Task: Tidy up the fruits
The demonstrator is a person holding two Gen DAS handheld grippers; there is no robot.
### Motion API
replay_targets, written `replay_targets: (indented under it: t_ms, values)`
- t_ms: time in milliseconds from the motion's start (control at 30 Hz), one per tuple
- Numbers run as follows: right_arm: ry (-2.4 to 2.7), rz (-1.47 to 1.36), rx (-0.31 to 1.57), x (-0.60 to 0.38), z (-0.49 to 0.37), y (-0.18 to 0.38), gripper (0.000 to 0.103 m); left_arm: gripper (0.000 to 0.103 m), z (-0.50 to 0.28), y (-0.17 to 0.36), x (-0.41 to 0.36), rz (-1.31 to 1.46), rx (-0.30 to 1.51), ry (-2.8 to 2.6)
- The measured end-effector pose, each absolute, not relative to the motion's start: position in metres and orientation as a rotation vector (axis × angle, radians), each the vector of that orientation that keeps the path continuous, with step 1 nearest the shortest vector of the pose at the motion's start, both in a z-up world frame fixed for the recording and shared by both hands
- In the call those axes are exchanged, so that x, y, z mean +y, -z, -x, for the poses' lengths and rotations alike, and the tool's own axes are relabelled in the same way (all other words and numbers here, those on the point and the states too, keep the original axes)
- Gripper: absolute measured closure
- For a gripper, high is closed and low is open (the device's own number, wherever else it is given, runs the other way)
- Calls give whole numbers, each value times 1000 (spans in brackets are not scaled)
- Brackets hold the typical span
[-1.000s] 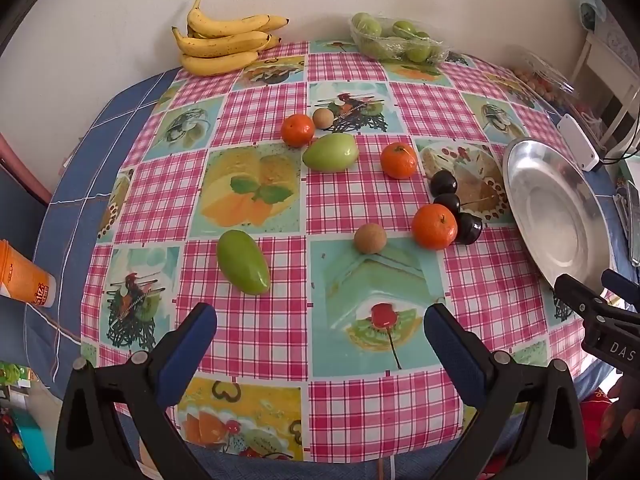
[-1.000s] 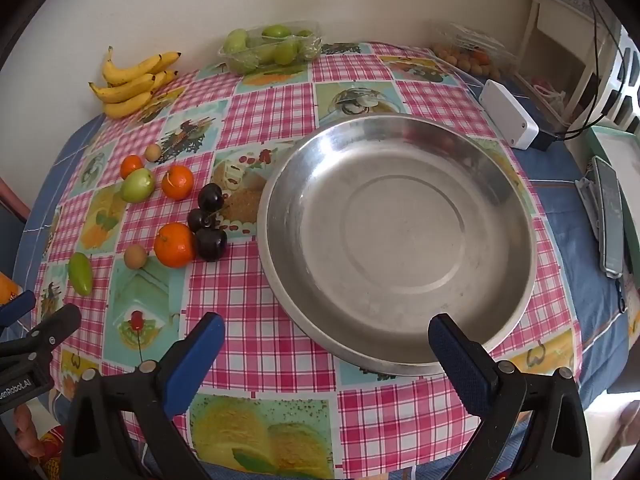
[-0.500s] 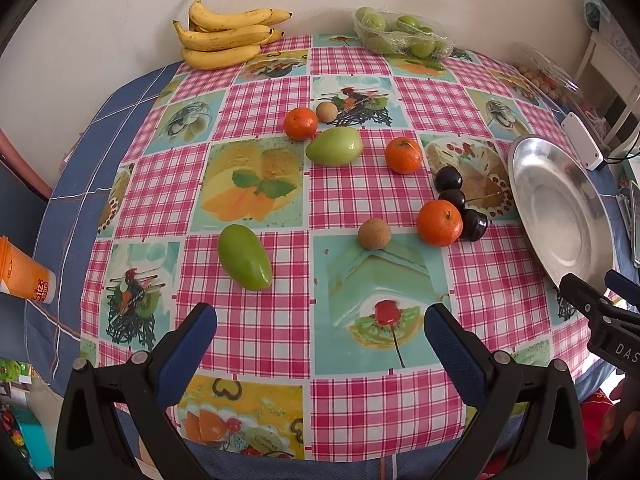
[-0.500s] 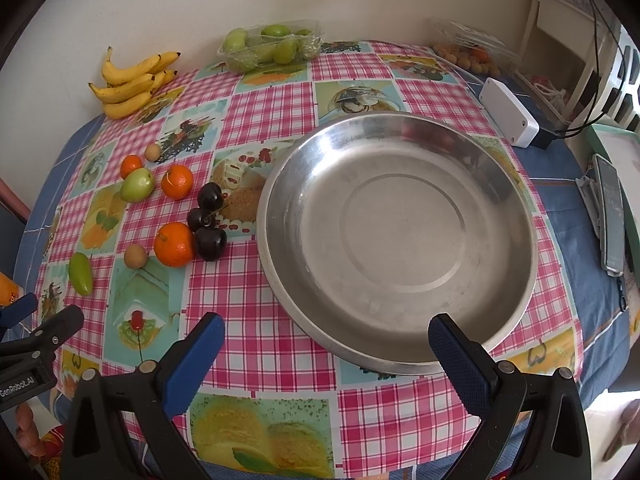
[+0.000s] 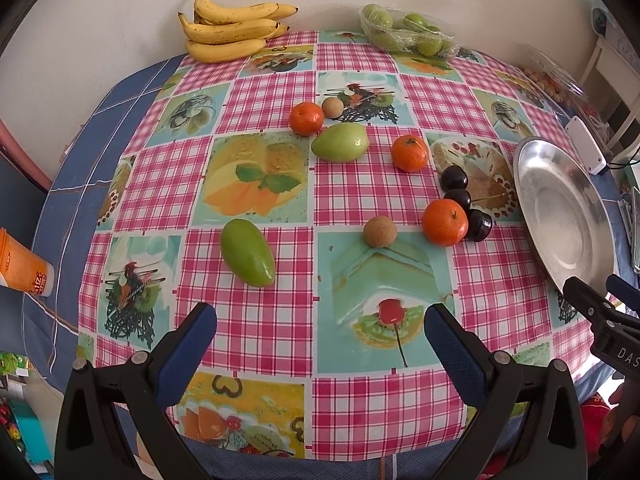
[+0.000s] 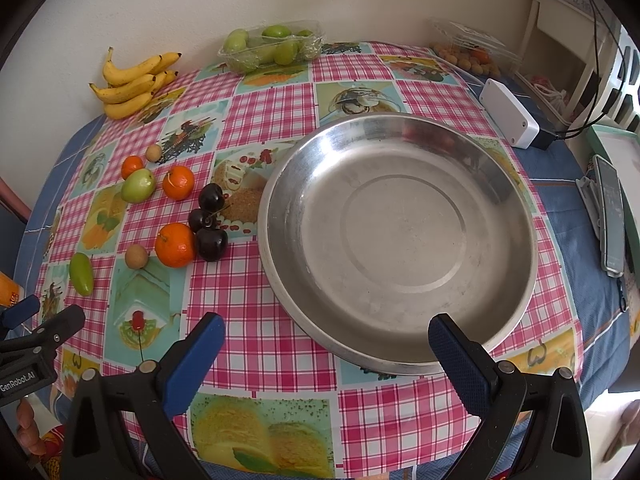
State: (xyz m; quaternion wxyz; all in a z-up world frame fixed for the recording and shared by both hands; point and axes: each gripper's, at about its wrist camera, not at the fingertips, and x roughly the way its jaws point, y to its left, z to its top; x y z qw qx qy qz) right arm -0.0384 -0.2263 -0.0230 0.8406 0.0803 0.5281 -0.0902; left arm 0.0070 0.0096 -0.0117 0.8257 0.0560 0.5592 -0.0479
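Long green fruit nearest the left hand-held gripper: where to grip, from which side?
Grip the long green fruit across its narrow middle, coming down from above with the open left hand-held gripper. It lies flat with its long axis running diagonally away from the camera, so turn the fingers to straddle that axis. It lies apart from the other fruit.

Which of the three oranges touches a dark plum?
The nearest orange: it sits against the plum by the pan; the other two stand apart.

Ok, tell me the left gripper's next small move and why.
Probably ease the left gripper forward toward the small brown fruit, the loose fruit most nearly ahead. Its fingers are open and hold nothing, the metal dish is empty, and every loose fruit sits on the tablecloth.
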Motion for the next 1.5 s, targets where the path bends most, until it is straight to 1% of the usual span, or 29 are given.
replay_targets:
  t_ms: [1500]
  values:
    - [147,-181,1108,-221,34,19,0,0,-13,16,17,-75,1220,117]
